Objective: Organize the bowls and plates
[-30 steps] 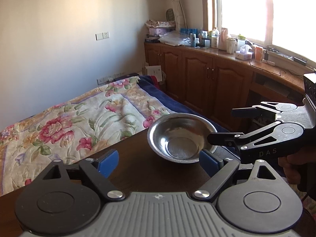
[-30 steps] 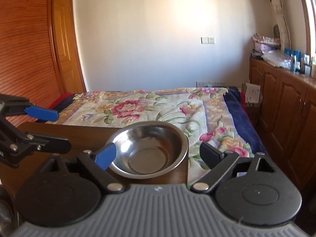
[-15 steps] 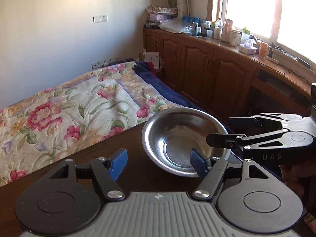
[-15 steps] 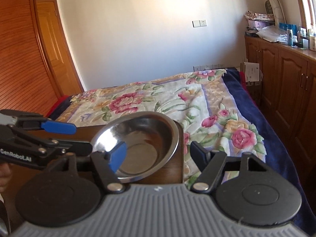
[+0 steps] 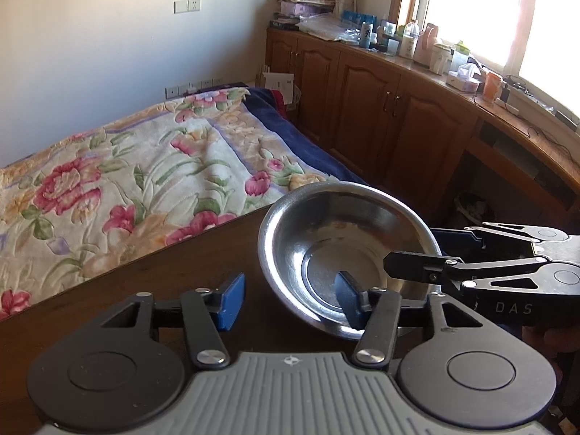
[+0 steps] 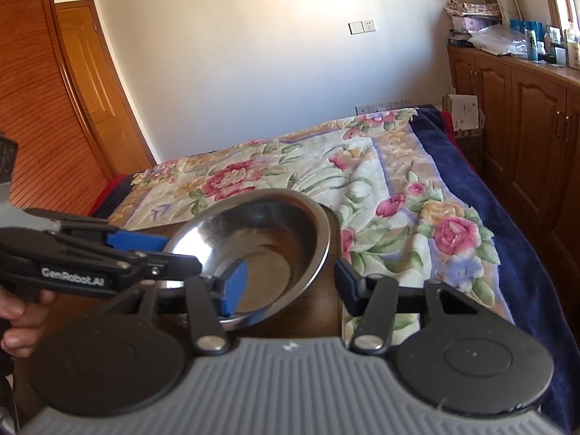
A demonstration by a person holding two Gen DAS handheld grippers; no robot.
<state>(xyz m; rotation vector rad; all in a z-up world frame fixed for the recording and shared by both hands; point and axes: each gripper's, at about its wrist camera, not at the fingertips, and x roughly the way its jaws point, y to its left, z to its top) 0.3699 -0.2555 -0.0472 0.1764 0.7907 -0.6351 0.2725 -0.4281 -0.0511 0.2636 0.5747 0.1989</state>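
A steel bowl [image 5: 344,253] [image 6: 264,250] sits near the corner of the dark wooden table [image 5: 163,282] [image 6: 319,308]. My left gripper [image 5: 290,301] [image 6: 163,252] is open and straddles the bowl's near-left rim, with one blue pad inside the bowl and the other outside it. My right gripper [image 6: 291,284] [image 5: 424,250] is open too. It straddles the opposite rim, left pad inside the bowl and right finger outside. Neither gripper's pads press on the metal.
A bed with a floral blanket [image 5: 145,181] [image 6: 380,181] lies just past the table edge. Wooden cabinets [image 5: 398,116] topped with bottles run along the right under the window. A wooden door [image 6: 90,90] stands at left. A hand [image 6: 21,311] holds the left gripper.
Both grippers have moved in on the bowl from either side and their jaws have narrowed. Each now has one pad inside the bowl.
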